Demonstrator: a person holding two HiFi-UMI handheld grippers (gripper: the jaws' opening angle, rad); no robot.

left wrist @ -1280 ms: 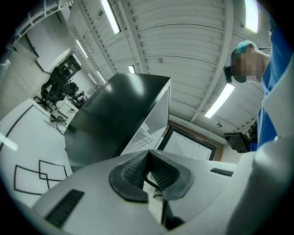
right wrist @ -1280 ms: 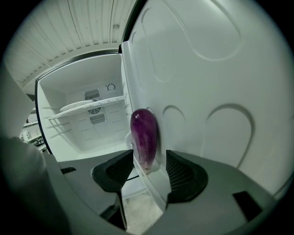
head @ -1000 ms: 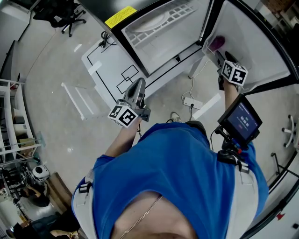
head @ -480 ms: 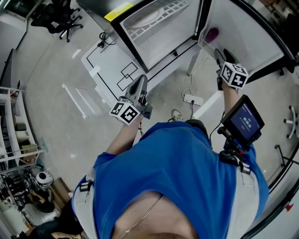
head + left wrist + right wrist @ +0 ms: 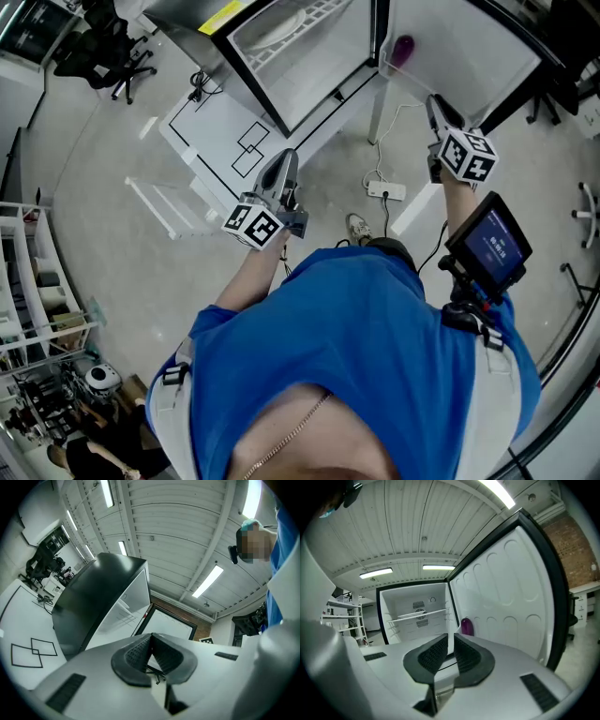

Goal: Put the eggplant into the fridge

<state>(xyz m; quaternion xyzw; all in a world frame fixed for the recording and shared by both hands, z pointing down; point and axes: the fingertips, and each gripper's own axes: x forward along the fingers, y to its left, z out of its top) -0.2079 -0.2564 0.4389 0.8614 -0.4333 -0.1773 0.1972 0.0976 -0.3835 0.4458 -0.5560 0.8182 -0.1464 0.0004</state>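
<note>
The purple eggplant (image 5: 403, 49) stands upright in the shelf of the open fridge door (image 5: 464, 42), held by nothing; the right gripper view shows the eggplant (image 5: 467, 626) just beyond the jaws. My right gripper (image 5: 435, 105) hangs below and in front of that shelf, well apart from the eggplant. Its jaws have just been closing; a narrow slit stays between the pads (image 5: 465, 654) with nothing in it. My left gripper (image 5: 281, 169) is shut and empty, pointing toward the fridge's open body (image 5: 300, 56) from a distance.
A white floor mat with black squares (image 5: 220, 131) lies left of the fridge. A power strip (image 5: 386, 190) and cable lie on the floor under the door. An office chair (image 5: 98, 47) and a shelving rack (image 5: 33, 281) stand at the left. A small screen (image 5: 492, 246) hangs at the person's chest.
The right gripper has drawn back and away from the door shelf, leaving the eggplant there, and its jaws have narrowed. The left gripper has shifted slightly toward the fridge.
</note>
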